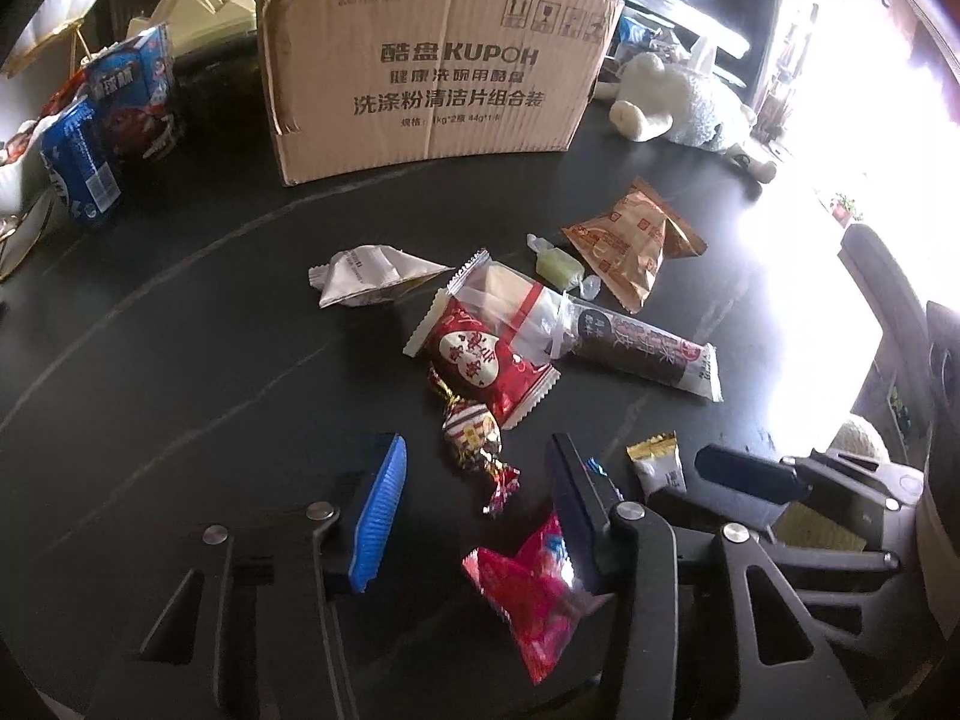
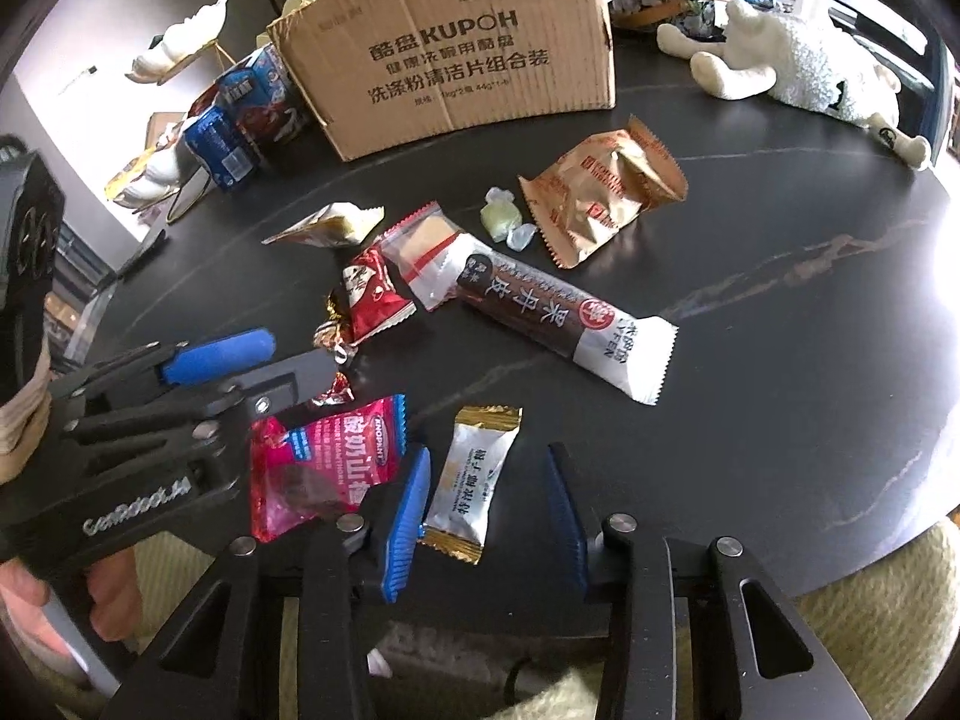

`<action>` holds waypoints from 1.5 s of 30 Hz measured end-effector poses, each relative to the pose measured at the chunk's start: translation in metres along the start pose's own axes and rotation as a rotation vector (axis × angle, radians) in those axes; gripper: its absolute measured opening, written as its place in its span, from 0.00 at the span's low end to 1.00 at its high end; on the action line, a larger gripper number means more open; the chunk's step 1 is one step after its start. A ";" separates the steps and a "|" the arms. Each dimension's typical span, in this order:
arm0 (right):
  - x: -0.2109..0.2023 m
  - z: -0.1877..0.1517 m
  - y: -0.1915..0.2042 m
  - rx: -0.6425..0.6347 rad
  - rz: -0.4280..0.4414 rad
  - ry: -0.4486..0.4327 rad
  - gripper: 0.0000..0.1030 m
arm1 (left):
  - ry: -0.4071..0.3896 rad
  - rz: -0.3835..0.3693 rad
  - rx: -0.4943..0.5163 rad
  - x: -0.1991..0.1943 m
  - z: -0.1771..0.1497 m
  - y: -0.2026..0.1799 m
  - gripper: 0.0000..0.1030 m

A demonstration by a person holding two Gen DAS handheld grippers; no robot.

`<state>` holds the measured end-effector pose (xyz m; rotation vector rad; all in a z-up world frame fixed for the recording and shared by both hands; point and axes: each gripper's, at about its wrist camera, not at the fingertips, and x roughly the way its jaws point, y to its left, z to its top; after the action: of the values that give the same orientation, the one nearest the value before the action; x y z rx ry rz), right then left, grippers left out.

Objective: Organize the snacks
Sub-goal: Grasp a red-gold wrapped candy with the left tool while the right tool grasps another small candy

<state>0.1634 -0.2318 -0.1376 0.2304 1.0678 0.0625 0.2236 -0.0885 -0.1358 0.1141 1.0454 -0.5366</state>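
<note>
Loose snacks lie on a dark round table (image 1: 180,312). My left gripper (image 1: 480,468) is open, low over the table, with a twisted foil candy (image 1: 471,435) and a pink-red packet (image 1: 534,594) between its fingers. My right gripper (image 2: 489,492) is open around a small silver-and-gold packet (image 2: 471,480). The pink packet (image 2: 318,468) lies just left of it, with the left gripper (image 2: 264,360) above it. Farther out lie a long brown-white bar (image 2: 564,318), a red heart packet (image 1: 480,360), a golden-brown bag (image 1: 636,240) and a green candy (image 1: 558,267).
An open cardboard box (image 1: 432,72) stands at the back of the table. Blue snack boxes (image 1: 120,120) stand to its left, and a white plush sheep (image 1: 684,99) lies to its right. A crumpled white wrapper (image 1: 366,276) lies mid-table. The table edge (image 2: 870,564) runs near right.
</note>
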 end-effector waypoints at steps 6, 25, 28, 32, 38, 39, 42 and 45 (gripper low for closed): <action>0.004 0.003 -0.002 -0.005 -0.003 0.002 0.32 | 0.017 -0.002 -0.002 0.010 0.004 0.000 0.41; 0.004 0.011 -0.002 -0.003 0.024 -0.034 0.13 | 0.036 0.007 -0.014 0.017 0.006 0.000 0.21; 0.002 0.013 0.000 -0.008 0.027 -0.046 0.12 | 0.024 0.007 -0.011 0.011 0.007 -0.002 0.21; -0.003 0.014 0.003 -0.025 0.028 -0.078 0.12 | 0.012 0.001 -0.016 0.004 0.007 -0.003 0.21; -0.016 0.017 0.008 -0.038 0.041 -0.114 0.12 | -0.017 0.000 -0.009 -0.012 0.008 -0.006 0.21; -0.018 0.017 0.009 -0.041 0.043 -0.119 0.12 | -0.025 0.000 -0.008 -0.016 0.008 -0.007 0.21; -0.027 0.020 0.011 -0.057 0.042 -0.147 0.12 | -0.050 0.006 -0.003 -0.027 0.011 -0.009 0.21; -0.036 0.024 0.013 -0.065 0.045 -0.176 0.12 | -0.082 0.015 0.003 -0.040 0.015 -0.010 0.21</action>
<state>0.1677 -0.2286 -0.0924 0.1975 0.8839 0.1154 0.2152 -0.0878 -0.0924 0.1018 0.9632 -0.5248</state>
